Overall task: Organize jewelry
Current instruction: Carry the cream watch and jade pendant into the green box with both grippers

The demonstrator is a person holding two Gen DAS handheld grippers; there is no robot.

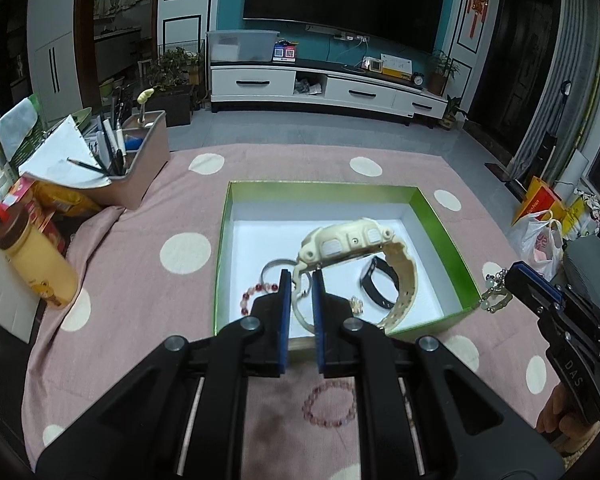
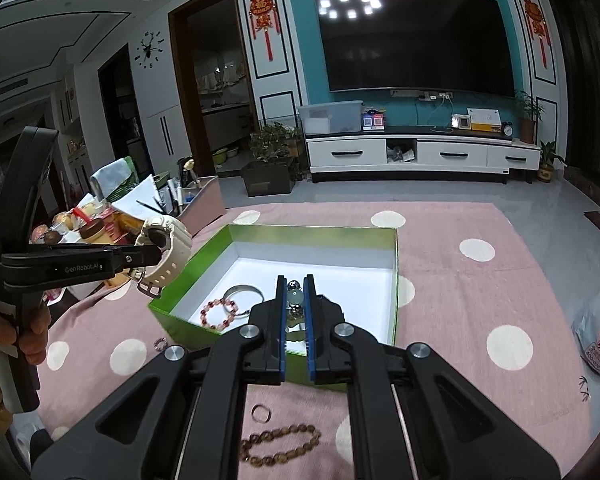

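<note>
While your left gripper pinches the cream watch by its strap, the watch hangs over the green box, its case level and the loop drooping toward the box floor, so the drop is straight down. Your right gripper is nipped tight on a bead bracelet, seemingly above the near rim, though the fingers hide most of it; the left hand is the deeper over the box
</note>
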